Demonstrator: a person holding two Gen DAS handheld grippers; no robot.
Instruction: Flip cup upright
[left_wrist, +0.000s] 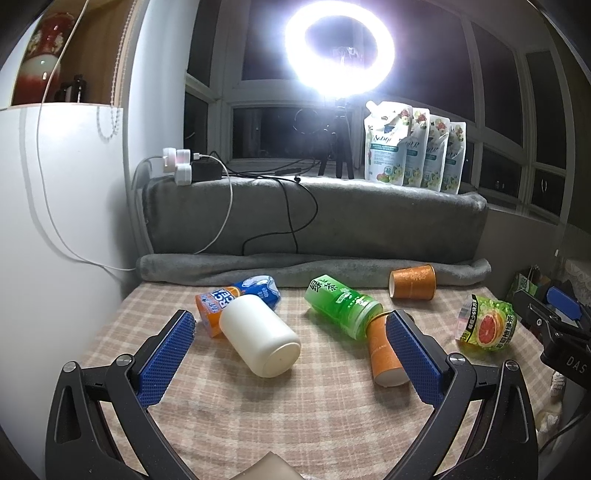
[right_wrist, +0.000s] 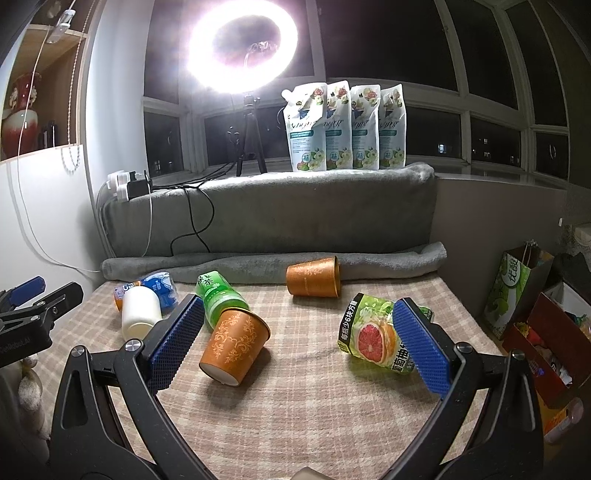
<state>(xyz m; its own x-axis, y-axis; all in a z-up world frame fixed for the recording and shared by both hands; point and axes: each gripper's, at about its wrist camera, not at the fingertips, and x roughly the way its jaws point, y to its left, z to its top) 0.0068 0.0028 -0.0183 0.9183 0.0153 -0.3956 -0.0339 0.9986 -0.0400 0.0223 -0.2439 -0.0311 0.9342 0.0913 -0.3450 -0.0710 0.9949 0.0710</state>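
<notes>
Two orange paper cups lie on their sides on the checked tablecloth. The near cup (right_wrist: 234, 341) lies between my right gripper's fingers, base towards me, mouth against the green bottle (right_wrist: 218, 299); it also shows in the left wrist view (left_wrist: 384, 350), partly behind the right finger. The far cup (right_wrist: 314, 277) lies by the grey rolled blanket, also in the left wrist view (left_wrist: 413, 282). My right gripper (right_wrist: 295, 325) is open and empty. My left gripper (left_wrist: 291, 332) is open and empty, with a white cup (left_wrist: 260, 338) lying on its side between its fingers.
A green tea bottle (left_wrist: 343, 306), an orange-blue bottle (left_wrist: 236, 301) and a grapefruit-label bottle (right_wrist: 373, 338) lie on the cloth. A grey blanket roll (right_wrist: 258, 264) lines the back. Detergent pouches (right_wrist: 343, 127), ring light and cables stand behind. Bags and boxes (right_wrist: 535, 314) sit right of the table.
</notes>
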